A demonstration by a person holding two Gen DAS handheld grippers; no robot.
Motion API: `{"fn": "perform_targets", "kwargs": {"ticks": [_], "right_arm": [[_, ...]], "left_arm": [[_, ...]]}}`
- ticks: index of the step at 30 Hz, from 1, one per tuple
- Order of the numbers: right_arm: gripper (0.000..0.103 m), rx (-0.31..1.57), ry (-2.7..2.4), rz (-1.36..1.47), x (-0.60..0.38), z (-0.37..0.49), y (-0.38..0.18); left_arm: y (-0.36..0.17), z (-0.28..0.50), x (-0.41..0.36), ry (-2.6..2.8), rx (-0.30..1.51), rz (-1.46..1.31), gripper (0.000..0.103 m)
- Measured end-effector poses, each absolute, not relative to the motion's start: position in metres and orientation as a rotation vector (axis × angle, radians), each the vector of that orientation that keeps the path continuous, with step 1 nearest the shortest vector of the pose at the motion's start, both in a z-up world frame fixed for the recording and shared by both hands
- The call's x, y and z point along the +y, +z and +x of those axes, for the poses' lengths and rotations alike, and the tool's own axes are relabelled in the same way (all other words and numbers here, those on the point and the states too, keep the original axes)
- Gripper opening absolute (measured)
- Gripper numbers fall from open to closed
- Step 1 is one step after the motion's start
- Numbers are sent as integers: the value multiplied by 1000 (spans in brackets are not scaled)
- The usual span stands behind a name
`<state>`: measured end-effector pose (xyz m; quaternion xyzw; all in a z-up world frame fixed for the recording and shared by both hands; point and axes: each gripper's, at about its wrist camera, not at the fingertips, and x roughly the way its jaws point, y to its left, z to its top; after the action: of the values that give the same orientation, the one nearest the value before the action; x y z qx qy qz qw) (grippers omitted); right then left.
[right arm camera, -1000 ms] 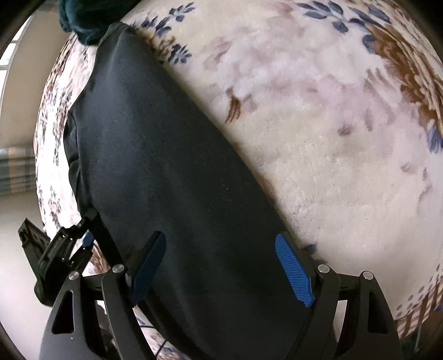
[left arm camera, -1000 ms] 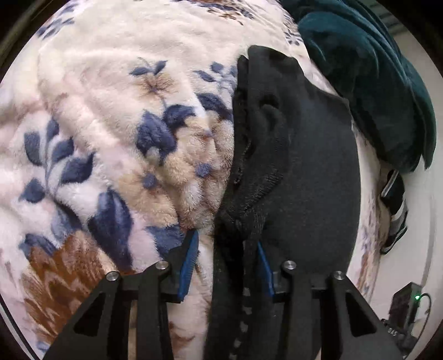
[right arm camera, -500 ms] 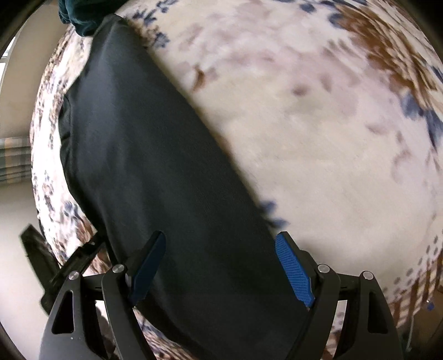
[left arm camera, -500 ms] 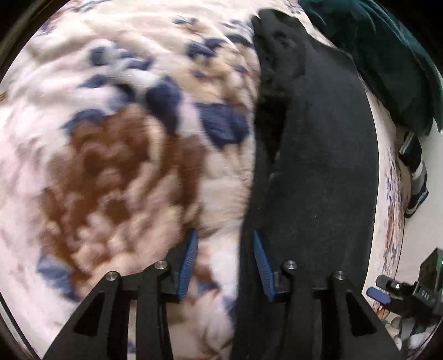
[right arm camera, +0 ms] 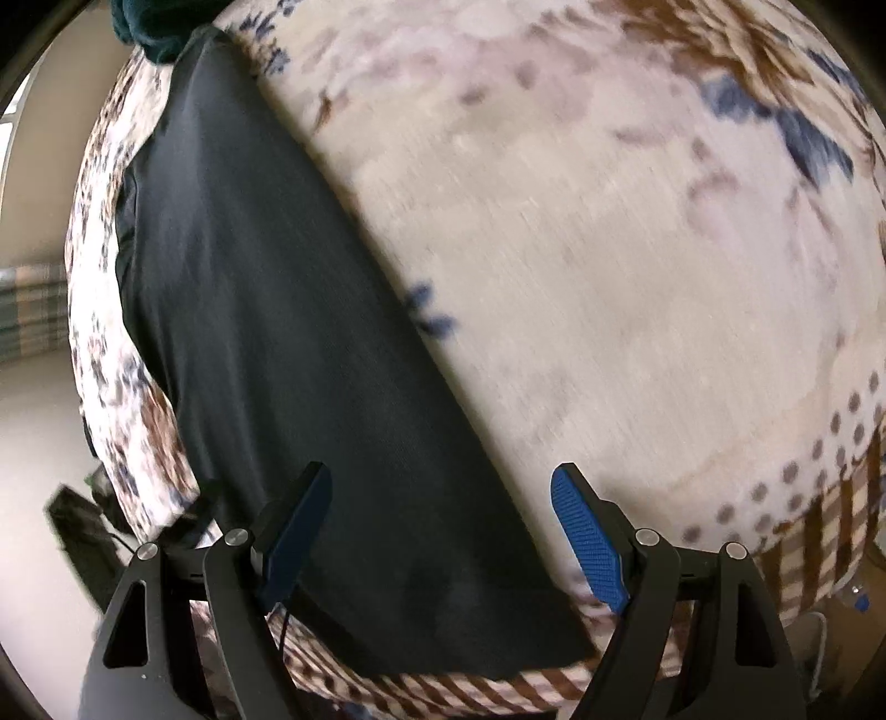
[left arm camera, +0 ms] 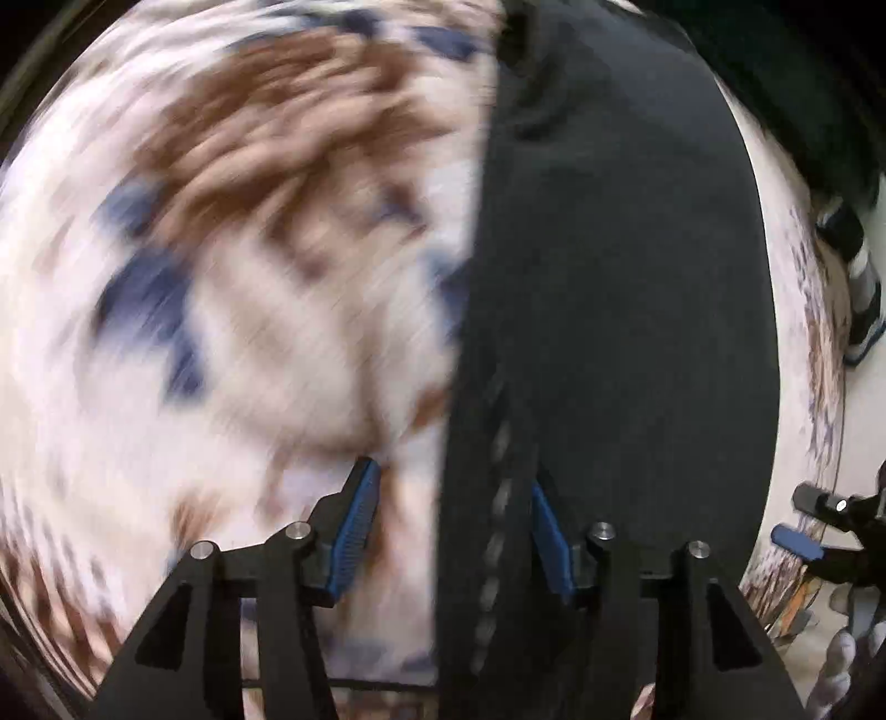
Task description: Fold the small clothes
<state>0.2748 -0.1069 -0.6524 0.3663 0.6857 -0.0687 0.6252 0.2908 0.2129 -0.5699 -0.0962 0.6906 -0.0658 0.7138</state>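
Both grippers hang over the black garment (left arm camera: 609,288) on the floral blanket (right arm camera: 609,277): left gripper (left arm camera: 451,526) fingers have just been opening, the garment's edge loose between them; right gripper (right arm camera: 443,531) fingers spread wide.

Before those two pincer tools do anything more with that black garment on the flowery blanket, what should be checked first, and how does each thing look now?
1. Black garment lies flat in a long strip on the blanket: ok.
2. Right gripper open, nothing pinched: ok.
3. Left gripper has just been opening; garment edge sits between its blue pads, not visibly pressed: ok.
4. Left view sharp enough to aim: not ok, blurred.
5. Dark green cloth clear of the garment's far end: cannot tell.
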Motion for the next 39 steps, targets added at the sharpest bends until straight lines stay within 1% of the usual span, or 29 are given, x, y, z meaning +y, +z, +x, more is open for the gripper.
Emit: {"fn": "perform_targets", "kwargs": {"ticks": [1,4,7,12,13,14,15,16,17,21,24,28,34,35,36,37,39], "right_arm": [[83,1592,-151,830,-108,266,-653],[83,1632,-122,802,-108,245,-656],[83,1665,-94,776,-105,225,-658],[83,1684,-62,761,-102,197,-656],[83,1686,-58,755,-101,193,-656],[83,1689,-53,750,-100,189,-656],[83,1692,-51,747,-99,186,-656],[83,1698,-49,741,-99,182,-657],[83,1701,-49,736,-98,180,-658],[84,1712,-56,707,-98,175,-662],[84,1713,-49,691,-93,173,-663],[83,1710,-21,677,-77,172,-671],[83,1705,-3,731,-65,175,-701],[75,1677,2,757,-67,173,-701],[35,1650,18,776,-69,171,-700],[8,1637,38,785,-69,169,-698],[9,1619,71,767,-67,164,-688]], "left_arm": [[-563,282,218,-117,1532,-231,52],[-540,256,232,-86,1506,-394,51],[-528,232,236,-106,1500,-505,51],[-544,203,220,-117,1551,-507,51],[-548,202,218,-123,1555,-491,49],[-554,196,209,-142,1541,-457,45],[-557,191,204,-150,1532,-429,34],[-560,190,199,-155,1531,-398,9],[-558,185,195,-153,1521,-367,4],[-540,177,194,-134,1440,-356,4],[-529,173,206,-135,1425,-376,4],[-546,172,226,-116,1452,-352,4],[-562,171,218,-120,1473,-348,4],[-563,170,213,-117,1475,-339,4],[-564,169,212,-115,1477,-329,4],[-565,167,216,-116,1483,-324,4],[-570,163,215,-114,1495,-309,4]]}}
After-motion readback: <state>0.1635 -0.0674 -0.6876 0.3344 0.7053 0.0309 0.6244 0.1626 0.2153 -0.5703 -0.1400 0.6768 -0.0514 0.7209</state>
